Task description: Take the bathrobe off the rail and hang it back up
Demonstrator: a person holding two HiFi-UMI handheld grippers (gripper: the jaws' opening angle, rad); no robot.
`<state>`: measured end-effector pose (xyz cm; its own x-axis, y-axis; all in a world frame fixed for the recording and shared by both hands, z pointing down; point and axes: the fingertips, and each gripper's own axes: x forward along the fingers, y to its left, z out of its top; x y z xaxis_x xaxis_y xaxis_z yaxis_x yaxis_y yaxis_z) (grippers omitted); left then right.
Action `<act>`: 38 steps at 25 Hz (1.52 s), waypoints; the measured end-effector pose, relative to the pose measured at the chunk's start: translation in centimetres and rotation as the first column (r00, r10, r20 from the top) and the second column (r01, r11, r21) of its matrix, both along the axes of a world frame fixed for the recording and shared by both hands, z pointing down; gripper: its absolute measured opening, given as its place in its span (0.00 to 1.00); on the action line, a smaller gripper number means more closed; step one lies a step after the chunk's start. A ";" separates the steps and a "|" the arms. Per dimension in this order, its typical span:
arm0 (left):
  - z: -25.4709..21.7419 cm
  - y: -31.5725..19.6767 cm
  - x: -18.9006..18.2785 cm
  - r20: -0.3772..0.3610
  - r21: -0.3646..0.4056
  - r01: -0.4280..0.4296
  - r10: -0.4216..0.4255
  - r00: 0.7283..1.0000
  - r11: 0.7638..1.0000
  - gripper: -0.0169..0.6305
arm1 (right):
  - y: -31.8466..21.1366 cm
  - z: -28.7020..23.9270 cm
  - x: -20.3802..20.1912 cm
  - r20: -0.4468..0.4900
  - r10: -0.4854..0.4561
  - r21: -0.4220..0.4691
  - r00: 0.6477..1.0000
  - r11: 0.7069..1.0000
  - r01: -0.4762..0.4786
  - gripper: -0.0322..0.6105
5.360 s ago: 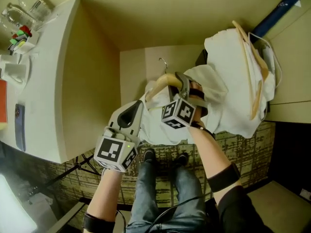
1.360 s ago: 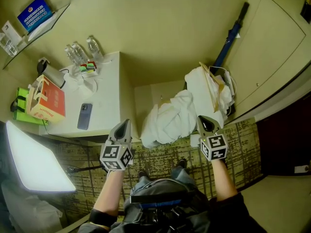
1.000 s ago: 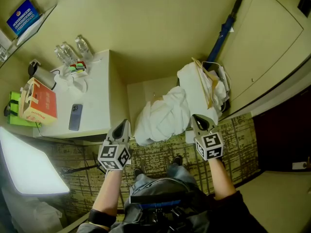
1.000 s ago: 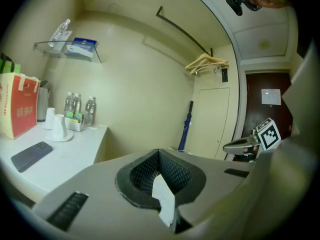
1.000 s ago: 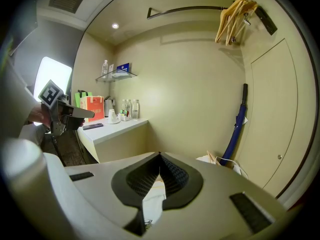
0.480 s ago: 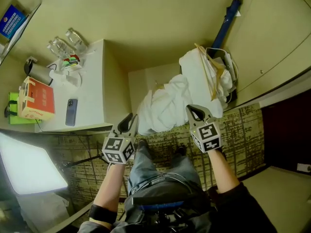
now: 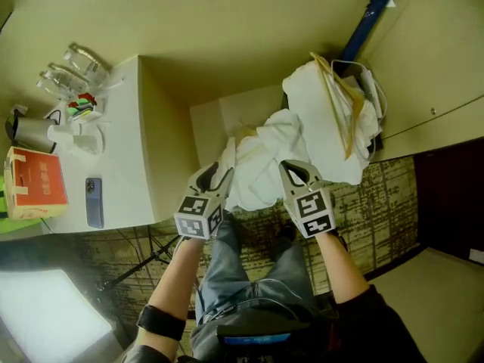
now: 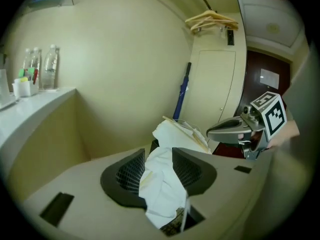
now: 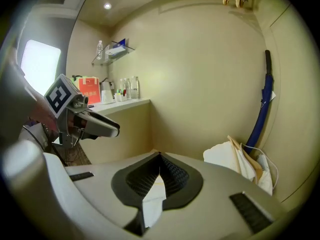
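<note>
One heaped bathrobe (image 7: 265, 151), two grippers slanting down at it. On the left gripper (image 7: 216, 175) the jaws have just been opening, cloth between them; on the right gripper (image 7: 292, 168) they sit pressed together.

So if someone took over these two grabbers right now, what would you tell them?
Left gripper: open, its jaws have just been opening; bathrobe cloth shows in the gap, not pinched.
Right gripper: shut, empty, tips near the robe.
Bathrobe: crumpled heap low in the corner, beside another white pile with a wooden hanger.
Done: robe taken down.
Left: grip it, lift it, hang it among the hangers overhead.
</note>
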<state>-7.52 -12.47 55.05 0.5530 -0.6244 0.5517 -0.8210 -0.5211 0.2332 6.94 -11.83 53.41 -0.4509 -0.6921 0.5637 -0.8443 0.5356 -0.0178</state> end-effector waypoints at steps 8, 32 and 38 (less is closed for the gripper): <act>13.5 -4.5 0.1 0.017 -0.124 0.001 0.001 1.000 0.992 0.36 | -4.2 12.6 -3.1 -0.009 0.017 -0.090 1.000 0.996 -0.018 0.09; 43.3 -17.5 1.9 0.197 -0.322 -0.237 0.309 0.930 0.917 0.55 | -12.2 31.7 -7.8 0.004 0.071 -0.124 0.997 0.990 -0.070 0.09; 46.7 -18.8 1.7 0.108 -0.412 -0.270 0.341 0.934 0.870 0.56 | -13.0 32.2 -7.5 0.023 0.081 -0.107 0.996 0.991 -0.078 0.09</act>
